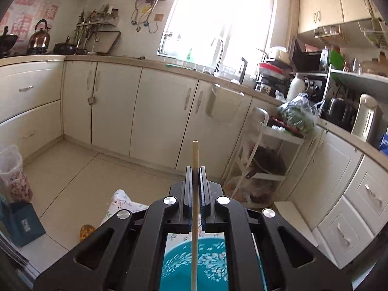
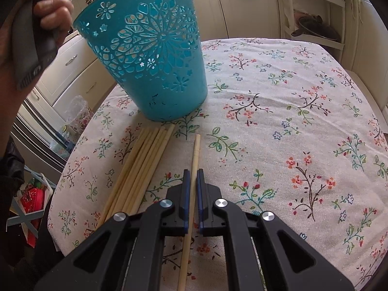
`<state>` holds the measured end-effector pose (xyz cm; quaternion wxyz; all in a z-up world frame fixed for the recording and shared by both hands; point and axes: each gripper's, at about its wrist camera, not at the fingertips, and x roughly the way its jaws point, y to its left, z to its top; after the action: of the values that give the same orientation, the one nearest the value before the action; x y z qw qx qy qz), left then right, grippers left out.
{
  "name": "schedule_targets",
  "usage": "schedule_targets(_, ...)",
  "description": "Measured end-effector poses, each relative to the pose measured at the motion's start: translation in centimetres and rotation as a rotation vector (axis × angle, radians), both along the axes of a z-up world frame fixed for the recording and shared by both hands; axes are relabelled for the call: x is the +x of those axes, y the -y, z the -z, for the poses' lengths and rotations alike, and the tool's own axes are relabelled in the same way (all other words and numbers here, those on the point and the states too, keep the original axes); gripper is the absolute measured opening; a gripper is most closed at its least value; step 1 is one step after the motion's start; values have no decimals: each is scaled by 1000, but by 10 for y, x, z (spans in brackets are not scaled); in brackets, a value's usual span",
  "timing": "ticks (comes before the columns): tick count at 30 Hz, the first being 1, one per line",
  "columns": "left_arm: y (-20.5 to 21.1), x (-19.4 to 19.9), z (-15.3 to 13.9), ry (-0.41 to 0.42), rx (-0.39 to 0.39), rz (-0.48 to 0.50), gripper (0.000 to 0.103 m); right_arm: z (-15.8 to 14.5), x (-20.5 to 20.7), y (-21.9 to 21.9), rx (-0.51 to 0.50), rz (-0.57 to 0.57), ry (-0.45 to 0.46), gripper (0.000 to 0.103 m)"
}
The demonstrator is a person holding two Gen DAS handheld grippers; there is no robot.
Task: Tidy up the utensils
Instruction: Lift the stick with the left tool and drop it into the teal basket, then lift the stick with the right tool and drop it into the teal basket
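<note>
The left gripper [image 1: 194, 169] is clamped tight on a single pale chopstick [image 1: 195, 155], whose tip pokes out past the fingertips toward the far kitchen cabinets [image 1: 116, 106]. Beneath it, seen between the gripper's arms, is the inside of the teal basket [image 1: 194, 264]; the chopstick's near end runs down across that opening, though whether it reaches inside cannot be told.

The right gripper [image 2: 193, 173] is pinched shut on a second chopstick [image 2: 195, 150], angled down over the floral tablecloth [image 2: 278, 121], with the stick's far tip close to the cloth. Just to its left, a bundle of loose chopsticks [image 2: 140, 165] lies flat on the cloth, fanning from the near left edge toward the basket. The teal basket [image 2: 155, 55], cut through with flower patterns, stands at the table's far left. A hand [image 2: 48, 17] gripping a dark handle shows at the upper left.
</note>
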<state>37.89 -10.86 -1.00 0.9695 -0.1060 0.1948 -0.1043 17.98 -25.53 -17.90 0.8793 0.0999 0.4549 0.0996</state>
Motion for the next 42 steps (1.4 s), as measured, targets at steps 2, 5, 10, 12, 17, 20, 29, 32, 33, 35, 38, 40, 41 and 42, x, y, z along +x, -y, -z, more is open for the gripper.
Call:
schedule_targets(2, -1, -3, 5, -9, 21, 3, 5, 0, 0, -1, -4, -1, 0, 6)
schedule_targets(5, 0, -3, 15, -35, 49, 9, 5, -1, 0, -1, -4, -2, 1, 6)
schedule_targets(10, 4, -5, 26, -97, 125, 39, 6, -1, 1, -2, -9, -12, -2, 7)
schedule_targets(12, 0, -9, 27, -119, 148, 41, 11, -2, 1, -2, -3, -26, -7, 13)
schedule_targets(17, -33, -39, 15, -101, 127, -22, 47, -3, -1, -5, -20, -66, -8, 20)
schedule_targets(20, -57, -61, 9, -79, 104, -48, 54, -4, -3, -14, -116, -72, 16, 8)
schedule_targets(29, -119, -119, 43, -149, 45, -99, 66, -23, -12, 15, 14, 7, 30, 5)
schedule_targets(32, -125, -130, 73, -200, 85, -111, 67, -57, -22, 42, 220, 53, 108, 5)
schedule_targets(33, -126, -132, 89, -241, 101, -106, 67, -67, -24, 47, 268, 64, 134, 5)
schedule_targets(35, -126, -135, 109, -299, 102, -97, 67, -96, -23, 55, 362, 79, 209, 5)
schedule_targets(38, -122, -140, 127, -342, 107, -82, 67, -144, -6, 50, 406, 65, 346, 5)
schedule_targets(40, -117, -144, 132, -342, 123, -73, 67, -168, 10, 41, 420, 63, 416, 5)
schedule_targets(41, -114, -146, 134, -337, 136, -67, 67, -181, 24, 36, 433, 62, 462, 5)
schedule_targets(42, -112, -148, 135, -333, 143, -64, 67, -188, 35, 32, 437, 65, 491, 5)
